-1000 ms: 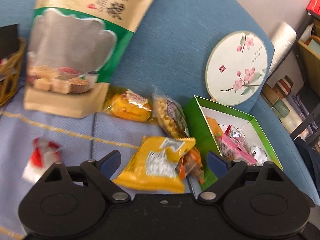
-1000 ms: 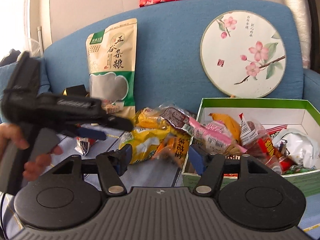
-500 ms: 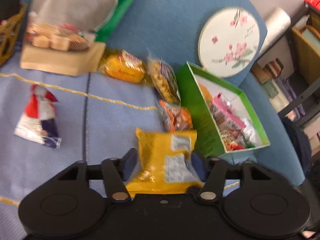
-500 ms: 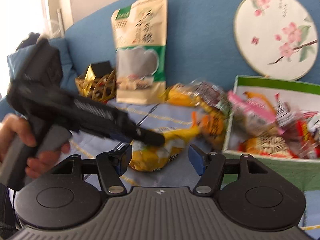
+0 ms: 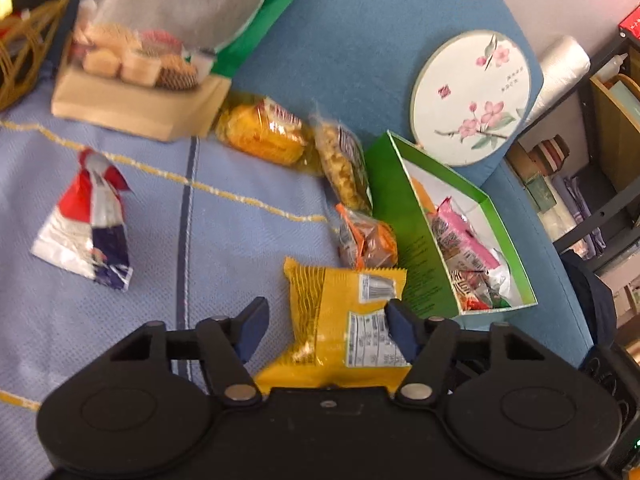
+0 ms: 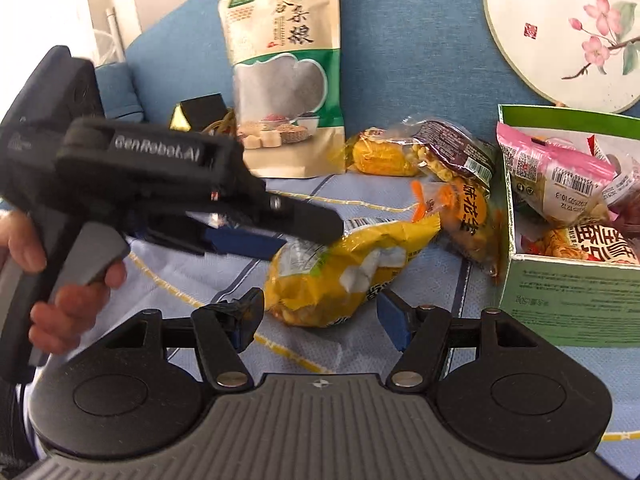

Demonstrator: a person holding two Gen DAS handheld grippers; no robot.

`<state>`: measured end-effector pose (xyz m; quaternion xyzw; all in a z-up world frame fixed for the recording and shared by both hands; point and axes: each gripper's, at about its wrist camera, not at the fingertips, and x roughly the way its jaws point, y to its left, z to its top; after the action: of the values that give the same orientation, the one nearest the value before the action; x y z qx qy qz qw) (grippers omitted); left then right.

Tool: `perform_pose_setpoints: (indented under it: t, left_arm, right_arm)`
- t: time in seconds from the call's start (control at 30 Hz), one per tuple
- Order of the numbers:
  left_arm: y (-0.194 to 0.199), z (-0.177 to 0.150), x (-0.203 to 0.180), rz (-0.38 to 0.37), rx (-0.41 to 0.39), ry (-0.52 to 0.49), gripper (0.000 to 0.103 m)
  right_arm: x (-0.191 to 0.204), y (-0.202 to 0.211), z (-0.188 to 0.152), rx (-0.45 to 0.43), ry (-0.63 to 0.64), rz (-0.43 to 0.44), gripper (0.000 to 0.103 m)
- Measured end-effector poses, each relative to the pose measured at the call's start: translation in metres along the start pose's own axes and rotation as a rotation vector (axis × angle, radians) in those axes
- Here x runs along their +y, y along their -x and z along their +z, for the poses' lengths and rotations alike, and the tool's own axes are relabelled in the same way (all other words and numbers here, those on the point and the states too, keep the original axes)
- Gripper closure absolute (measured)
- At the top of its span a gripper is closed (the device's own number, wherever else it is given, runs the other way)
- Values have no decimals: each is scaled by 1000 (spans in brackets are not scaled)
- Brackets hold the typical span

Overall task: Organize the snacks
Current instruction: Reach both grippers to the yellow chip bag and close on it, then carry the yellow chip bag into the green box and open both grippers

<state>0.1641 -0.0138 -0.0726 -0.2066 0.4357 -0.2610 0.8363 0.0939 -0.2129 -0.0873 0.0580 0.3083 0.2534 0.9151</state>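
- While my left gripper [image 5: 324, 322] stands wide around the yellow packet [image 5: 344, 320], nothing is pinched.
- Right gripper [image 6: 318, 316] wide, empty, waiting.
- Green box [image 5: 416, 248] just beside, probably its destination.

Blue sofa [image 5: 360, 40] seat carries snack packets [image 5: 260, 136] and green box [image 5: 412, 240].

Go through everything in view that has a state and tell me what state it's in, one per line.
Left hand-held gripper: open, fingers either side of the yellow snack packet.
Right hand-held gripper: open, holding nothing.
Yellow snack packet: sealed, lying on the sofa.
Green box: open, part filled with snacks.
Grain pouch: upright against the backrest.
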Motion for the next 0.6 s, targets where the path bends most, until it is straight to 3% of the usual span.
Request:
perform_pose_setpoints:
  t: [0.03,0.07,0.1,0.17,0.43,0.6]
  left_arm:
    - [-3,-1,1,-9,7,4,37]
    - [-6,-2,1,-29,20,4,55]
    - [-7,-3,-1,-28,28,-2,63]
    - [-6,-5,-9,-24,23,-26,71]
    - [21,11,-56,-54,-65,-142,71]
    - [13,25,-94,-94,-91,-219,71]
  right_arm:
    - [-2,-3,0,2,-12,4,5]
    - [-3,-7,0,8,-25,7,12]
    - [-4,-10,0,22,-30,11,33]
    - [-3,-10,1,26,-19,-6,45]
    - [1,27,18,-124,35,-32,47]
    - [-12,55,28,-239,28,-89,47]
